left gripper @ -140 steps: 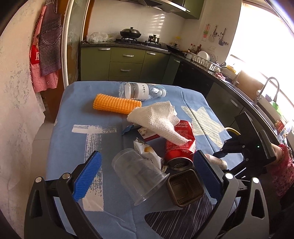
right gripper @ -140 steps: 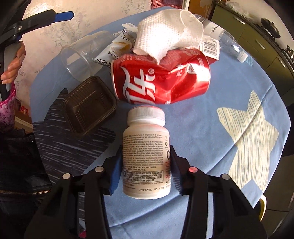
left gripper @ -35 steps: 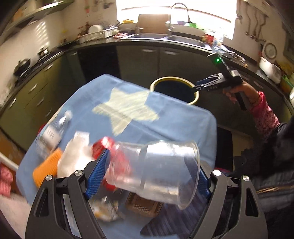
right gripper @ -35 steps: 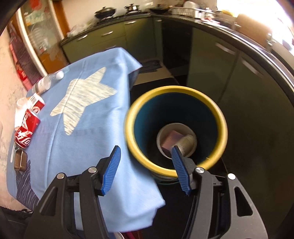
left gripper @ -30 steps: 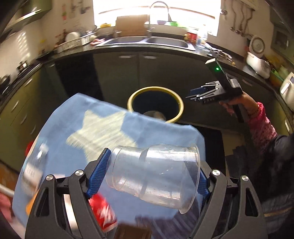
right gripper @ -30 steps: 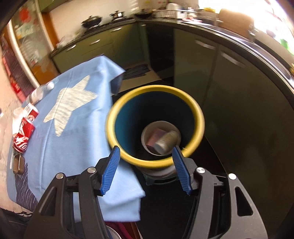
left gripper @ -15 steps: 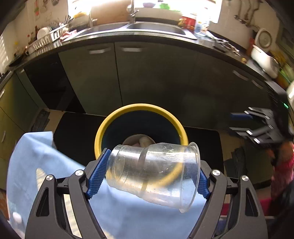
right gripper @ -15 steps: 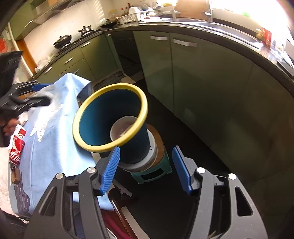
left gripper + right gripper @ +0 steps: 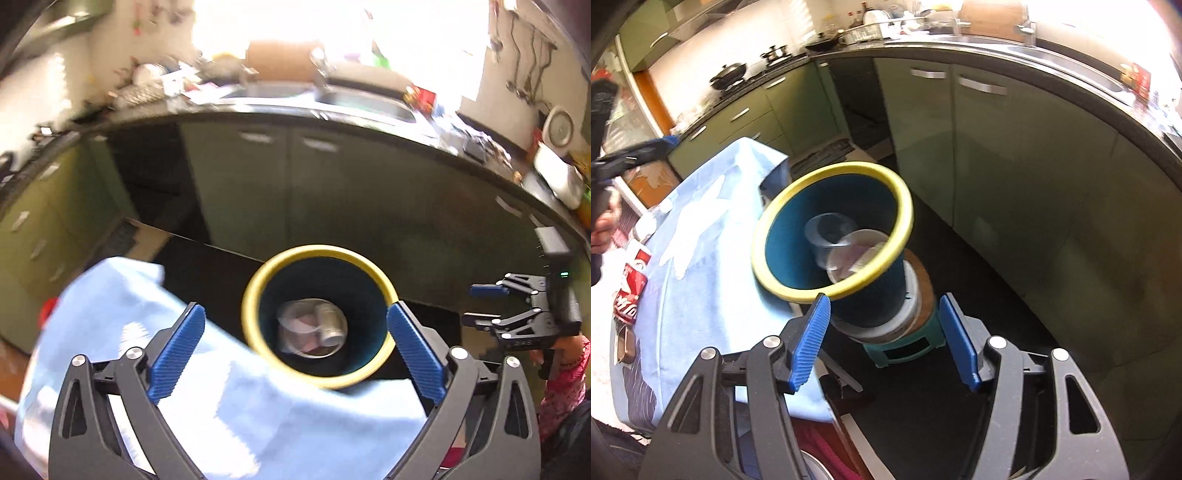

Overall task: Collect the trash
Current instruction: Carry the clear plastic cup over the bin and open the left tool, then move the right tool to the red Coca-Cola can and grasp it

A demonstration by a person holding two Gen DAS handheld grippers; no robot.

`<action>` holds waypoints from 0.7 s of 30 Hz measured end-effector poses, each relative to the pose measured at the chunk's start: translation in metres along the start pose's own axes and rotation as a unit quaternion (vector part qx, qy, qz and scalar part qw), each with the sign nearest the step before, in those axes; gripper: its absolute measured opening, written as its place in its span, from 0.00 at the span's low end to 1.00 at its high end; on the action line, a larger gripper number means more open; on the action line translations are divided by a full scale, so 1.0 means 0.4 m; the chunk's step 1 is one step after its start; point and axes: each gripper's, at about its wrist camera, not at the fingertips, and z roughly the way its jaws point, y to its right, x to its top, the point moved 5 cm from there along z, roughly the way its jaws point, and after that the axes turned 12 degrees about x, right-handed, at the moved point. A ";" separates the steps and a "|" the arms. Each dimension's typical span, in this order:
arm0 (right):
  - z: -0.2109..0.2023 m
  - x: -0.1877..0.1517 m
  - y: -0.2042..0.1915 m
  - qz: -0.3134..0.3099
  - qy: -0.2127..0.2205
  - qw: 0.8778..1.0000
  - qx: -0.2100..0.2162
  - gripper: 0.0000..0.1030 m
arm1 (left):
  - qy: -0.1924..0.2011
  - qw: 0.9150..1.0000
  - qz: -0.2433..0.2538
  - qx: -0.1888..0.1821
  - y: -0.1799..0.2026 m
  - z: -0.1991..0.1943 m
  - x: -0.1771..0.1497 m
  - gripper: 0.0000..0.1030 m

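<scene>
A blue bin with a yellow rim (image 9: 317,251) stands beside the table, directly below my left gripper (image 9: 293,308). Its jaws are opening wide and nothing is between the blue pads. In the right wrist view a clear plastic cup (image 9: 831,236) lies tilted inside the bin (image 9: 834,170). A white pill bottle (image 9: 330,323) rests on the bin's bottom. My right gripper (image 9: 885,300) is open and empty, off to the bin's side, and it shows at the right edge of the left wrist view (image 9: 517,310).
The table with the blue star cloth (image 9: 701,240) borders the bin; a red can (image 9: 629,295) and a brown tray (image 9: 624,345) lie on it. The bin sits on a green stool (image 9: 905,343). Green kitchen cabinets (image 9: 997,155) stand close behind over dark floor.
The clear cup has left my left gripper and now lies in the bin. The left jaws stand wider and empty. The right gripper has drifted sideways away from the bin.
</scene>
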 end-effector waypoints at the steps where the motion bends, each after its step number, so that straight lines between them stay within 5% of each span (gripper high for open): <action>1: 0.008 0.000 -0.010 -0.004 -0.003 1.000 0.003 0.57 | 0.009 1.000 -0.010 0.014 -0.022 -0.036 -0.016 0.95; 6: 0.070 0.015 -0.106 -0.040 -0.027 0.999 0.026 0.58 | 0.035 0.990 -0.085 0.106 -0.160 -0.234 -0.158 0.95; 13: 0.188 0.034 -0.361 -0.137 -0.075 0.985 0.076 0.58 | 0.074 0.947 -0.196 0.243 -0.402 -0.472 -0.423 0.95; 18: 0.260 0.017 -0.605 -0.229 -0.112 0.958 0.133 0.58 | 0.083 0.916 -0.281 0.273 -0.562 -0.548 -0.626 0.95; 21: 0.280 -0.001 -0.758 -0.298 -0.126 0.930 0.177 0.64 | 0.071 0.900 -0.311 0.298 -0.630 -0.545 -0.733 0.95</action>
